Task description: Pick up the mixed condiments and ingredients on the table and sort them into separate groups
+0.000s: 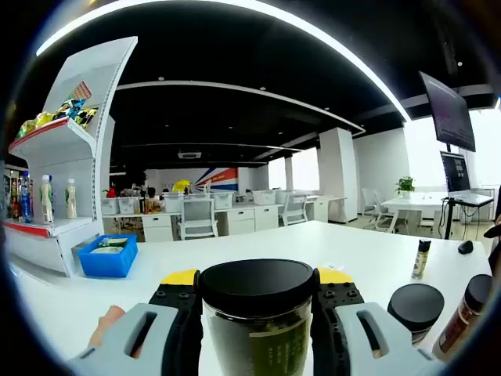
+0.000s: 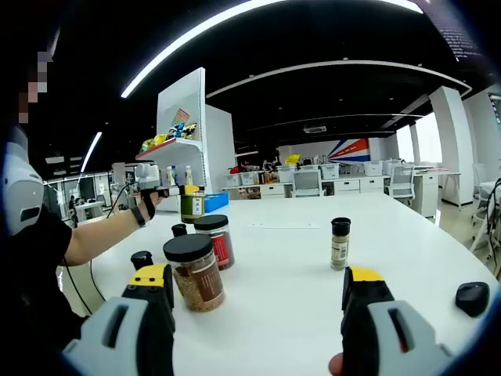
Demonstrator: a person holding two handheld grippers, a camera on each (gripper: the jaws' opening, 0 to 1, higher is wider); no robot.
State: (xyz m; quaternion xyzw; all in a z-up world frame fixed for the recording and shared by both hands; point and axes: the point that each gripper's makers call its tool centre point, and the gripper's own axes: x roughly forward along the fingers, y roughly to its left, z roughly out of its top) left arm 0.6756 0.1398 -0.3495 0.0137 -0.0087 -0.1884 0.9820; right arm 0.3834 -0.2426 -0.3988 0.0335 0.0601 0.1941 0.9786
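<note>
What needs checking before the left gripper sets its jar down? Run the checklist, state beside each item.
1. Left gripper shut on the green-filled jar: ok.
2. Jar lifted off the white table, seen in the right gripper view: ok.
3. Jar lid in place: ok.
4. Right gripper open, holding nothing: ok.
5. Bare tabletop ahead of the left gripper for a set-down: ok.
6. Which group the held jar belongs to: cannot tell, label unreadable.
</note>
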